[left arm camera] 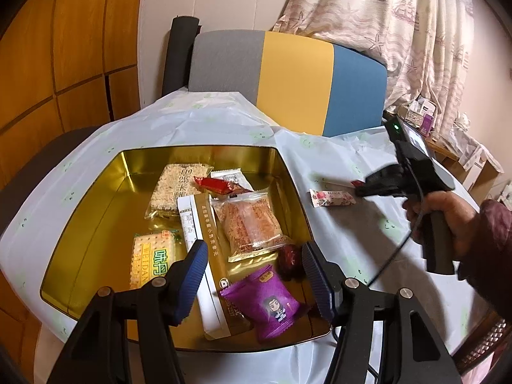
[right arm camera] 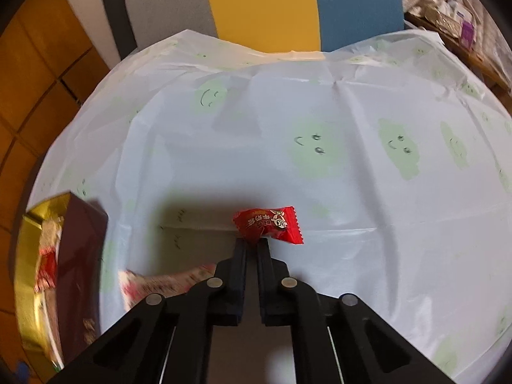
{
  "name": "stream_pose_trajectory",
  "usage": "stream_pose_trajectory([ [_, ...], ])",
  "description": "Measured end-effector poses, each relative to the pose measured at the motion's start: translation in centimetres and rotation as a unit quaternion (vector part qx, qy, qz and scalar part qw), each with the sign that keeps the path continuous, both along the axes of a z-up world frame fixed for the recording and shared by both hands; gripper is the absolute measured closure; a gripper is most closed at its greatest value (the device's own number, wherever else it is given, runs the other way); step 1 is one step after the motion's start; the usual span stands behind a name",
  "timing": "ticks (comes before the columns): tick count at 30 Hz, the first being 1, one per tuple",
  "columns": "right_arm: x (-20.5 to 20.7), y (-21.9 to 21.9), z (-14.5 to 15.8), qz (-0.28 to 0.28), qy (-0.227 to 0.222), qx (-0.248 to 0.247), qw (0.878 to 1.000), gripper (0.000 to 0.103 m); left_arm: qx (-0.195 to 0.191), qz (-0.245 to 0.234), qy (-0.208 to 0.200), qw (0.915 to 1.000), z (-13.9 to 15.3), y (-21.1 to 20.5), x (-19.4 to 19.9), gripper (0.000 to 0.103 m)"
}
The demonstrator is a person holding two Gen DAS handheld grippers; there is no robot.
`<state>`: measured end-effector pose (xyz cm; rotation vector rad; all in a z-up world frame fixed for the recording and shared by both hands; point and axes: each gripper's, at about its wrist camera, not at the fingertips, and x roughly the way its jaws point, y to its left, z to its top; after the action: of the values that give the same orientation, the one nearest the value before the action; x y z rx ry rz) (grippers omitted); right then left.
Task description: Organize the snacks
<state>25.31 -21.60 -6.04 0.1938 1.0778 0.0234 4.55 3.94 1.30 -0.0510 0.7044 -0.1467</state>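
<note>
A gold tin (left arm camera: 96,211) on the table holds several wrapped snacks: a purple packet (left arm camera: 265,300), a long gold-and-white packet (left arm camera: 208,256), a green cracker pack (left arm camera: 150,259), a clear-wrapped cake (left arm camera: 249,224) and a red candy (left arm camera: 220,185). My left gripper (left arm camera: 252,265) is open and empty just above the tin's near part. My right gripper (right arm camera: 252,243) is shut on a red candy (right arm camera: 272,224) and holds it above the tablecloth; it also shows in the left wrist view (left arm camera: 361,188). A pink-wrapped candy (left arm camera: 332,198) lies on the cloth right of the tin.
A white tablecloth (right arm camera: 320,166) with green smiley clouds covers the round table. A grey, yellow and blue chair back (left arm camera: 288,76) stands behind it. The tin's dark red outer wall (right arm camera: 80,256) is at the left of the right wrist view. A cluttered shelf (left arm camera: 422,115) is at the far right.
</note>
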Motion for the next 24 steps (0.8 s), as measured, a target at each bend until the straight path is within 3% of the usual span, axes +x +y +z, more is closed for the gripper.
stream_pose_trajectory([
  [9, -3.8, -5.5, 0.0, 0.097, 0.055, -0.076, 0.991, 0.097, 0.030, -0.058, 0.003, 0.9979, 1.1, -2.5, 0.3, 0.041],
  [15, -5.4, -8.5, -0.2, 0.143, 0.092, -0.119, 0.978, 0.097, 0.087, -0.132, 0.024, 0.9871, 2.1, -5.9, 2.6, 0.037],
  [19, -5.9, -9.6, -0.3, 0.157, 0.081, -0.106, 0.979, 0.097, 0.123, -0.175, 0.041, 0.9760, 2.1, -8.3, 4.6, 0.037],
  [24, -6.7, -12.1, -0.5, 0.145, 0.055, -0.044, 0.987, 0.096, 0.163, -0.216, 0.059, 0.9609, 1.7, -11.1, 7.0, 0.037],
])
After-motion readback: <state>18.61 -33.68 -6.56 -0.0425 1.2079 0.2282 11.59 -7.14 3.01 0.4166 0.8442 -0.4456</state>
